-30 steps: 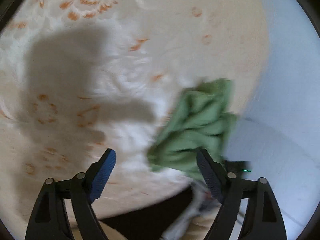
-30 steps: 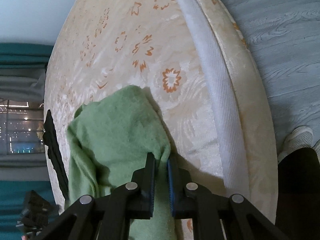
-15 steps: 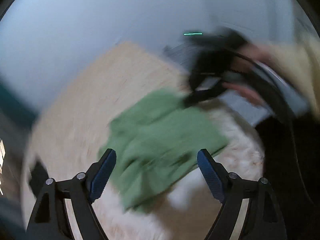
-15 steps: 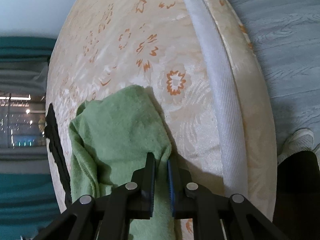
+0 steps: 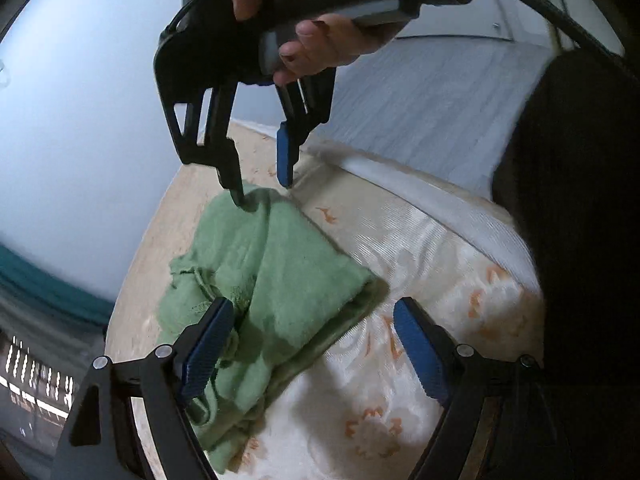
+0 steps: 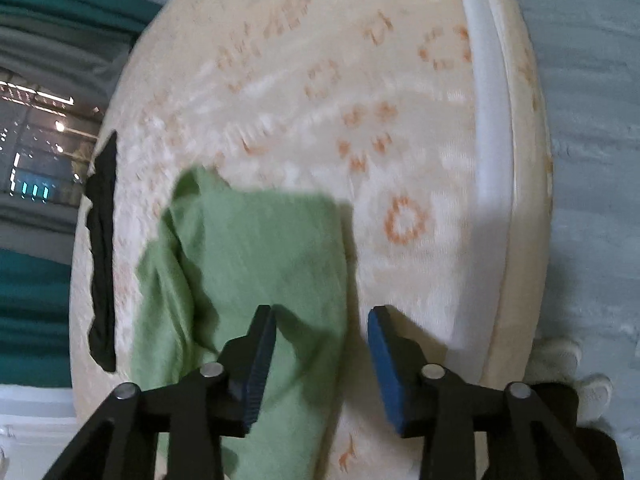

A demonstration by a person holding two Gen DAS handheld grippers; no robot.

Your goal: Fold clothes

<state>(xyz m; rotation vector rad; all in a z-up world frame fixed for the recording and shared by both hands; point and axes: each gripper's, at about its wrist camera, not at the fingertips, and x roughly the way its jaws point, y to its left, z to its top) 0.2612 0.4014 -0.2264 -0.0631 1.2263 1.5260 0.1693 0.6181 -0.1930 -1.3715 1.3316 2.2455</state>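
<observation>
Green terry cloth, a folded garment [image 5: 280, 280], lay on the bed [image 5: 420, 248], on its cream cover with orange flowers. Its long axis ran from my left hand-held gripper [image 5: 312, 344] away toward my right hand-held gripper [image 5: 262, 188], roughly along the white piped edge of the mattress [image 6: 490, 140] and just inside it. The smooth folded side faced that edge; the looser, rumpled layers bunched on the side away from it.

My right hand [image 5: 320, 40] gripped the handle from above, fingers wrapped round it, and the tool pointed steeply down at the far end of the garment. Its 2 jaws were opening, with a clear gap between them. In the left wrist view one black finger tip seemed to touch the cloth's end and the blue pad stood beside it over the bare cover. In the right wrist view the garment's edge lay in the gap near 1 pad, and neither pad pressed on it.

My left hand-held gripper stood wide apart, low over the near end, and was closing slightly. The garment's near corner lay between its jaws, close to the left pad; I could not tell whether that pad touched it.

A narrow black item [image 6: 102, 252] lay near the bed's far edge, well apart from the green garment.
</observation>
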